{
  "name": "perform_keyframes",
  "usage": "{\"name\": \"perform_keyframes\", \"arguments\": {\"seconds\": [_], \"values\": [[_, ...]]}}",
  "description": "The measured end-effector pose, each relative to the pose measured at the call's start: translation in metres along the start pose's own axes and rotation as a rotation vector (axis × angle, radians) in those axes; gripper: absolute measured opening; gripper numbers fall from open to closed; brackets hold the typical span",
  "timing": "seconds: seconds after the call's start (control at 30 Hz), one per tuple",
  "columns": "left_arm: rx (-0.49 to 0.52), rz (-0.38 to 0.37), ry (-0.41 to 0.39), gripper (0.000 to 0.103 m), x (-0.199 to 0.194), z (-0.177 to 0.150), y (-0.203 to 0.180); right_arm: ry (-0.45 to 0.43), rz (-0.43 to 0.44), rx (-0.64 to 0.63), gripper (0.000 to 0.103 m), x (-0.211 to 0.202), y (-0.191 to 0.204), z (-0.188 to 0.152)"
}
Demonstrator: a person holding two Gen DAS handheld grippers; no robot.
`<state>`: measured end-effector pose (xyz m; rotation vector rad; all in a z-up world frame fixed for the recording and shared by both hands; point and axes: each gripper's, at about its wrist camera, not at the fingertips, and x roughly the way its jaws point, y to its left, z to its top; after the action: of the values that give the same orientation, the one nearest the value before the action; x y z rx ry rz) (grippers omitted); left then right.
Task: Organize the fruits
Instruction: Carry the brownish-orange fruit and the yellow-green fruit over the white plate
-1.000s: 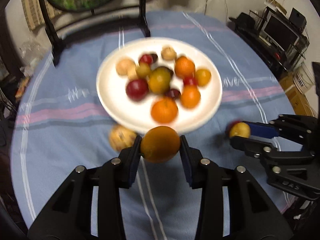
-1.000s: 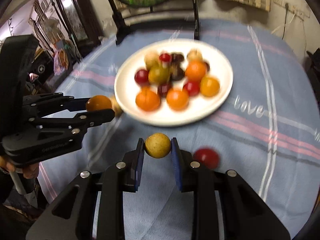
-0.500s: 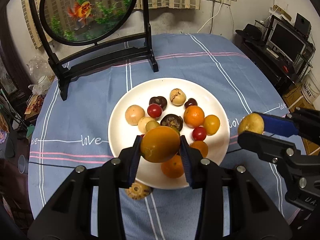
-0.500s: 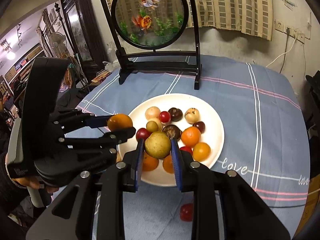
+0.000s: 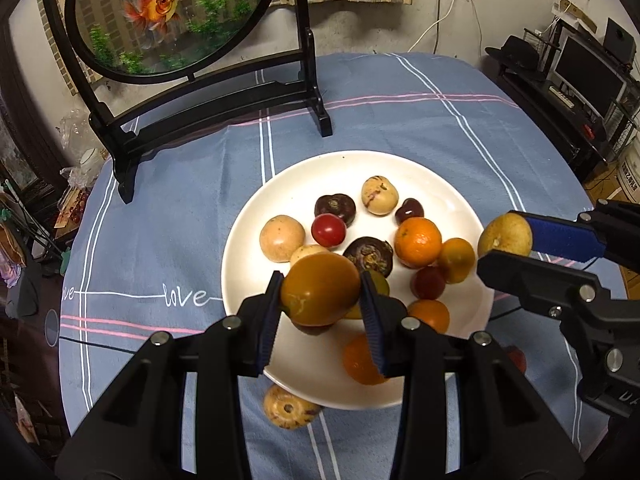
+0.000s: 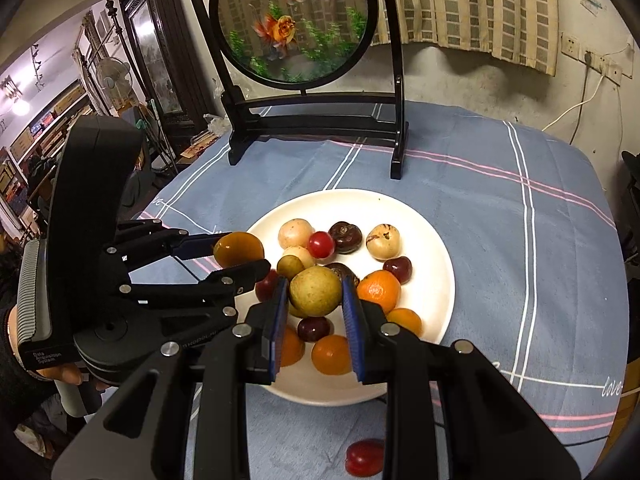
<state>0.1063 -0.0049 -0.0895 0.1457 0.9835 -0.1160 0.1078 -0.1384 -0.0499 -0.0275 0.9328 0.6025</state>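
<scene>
Two hand-held grippers hover above a white plate [image 5: 240, 240] of mixed small fruit, each carrying one piece. On the left, the left gripper [image 5: 320, 300] is closed on an orange-brown fruit [image 5: 320, 288], pinched between its blue pads over the near-left part of the plate. To the right, the right gripper [image 6: 315, 300] clamps a yellow-green fruit [image 6: 315, 290] above the plate's centre.

The plate is crowded — a rounded piece let go onto the heap would likely roll, knock a neighbour, or run off the rim. The two tools sit close together, so their fingers could collide if both lower at once. A hard squeeze might also bruise soft skin.

Two pieces lie on the cloth: a speckled tan fruit [image 5: 290, 406] touching the plate's near edge, and a red fruit [image 6: 364, 458] a little way off toward the right.

The table wears a blue cloth [image 5: 160, 220] with white and pink stripes and the word "love". At its far side stands a round goldfish screen [image 5: 168, 16] in a black stand — beyond lie cluttered shelves, a curtain and a monitor.
</scene>
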Motion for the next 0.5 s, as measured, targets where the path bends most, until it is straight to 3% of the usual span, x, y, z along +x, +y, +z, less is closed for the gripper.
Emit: {"name": "perform_keyframes", "arguments": {"seconds": [0.5], "values": [[-0.007, -0.002, 0.018, 0.038, 0.022, 0.009, 0.003, 0.021, 0.014, 0.016, 0.027, 0.029, -0.013, 0.012]]}}
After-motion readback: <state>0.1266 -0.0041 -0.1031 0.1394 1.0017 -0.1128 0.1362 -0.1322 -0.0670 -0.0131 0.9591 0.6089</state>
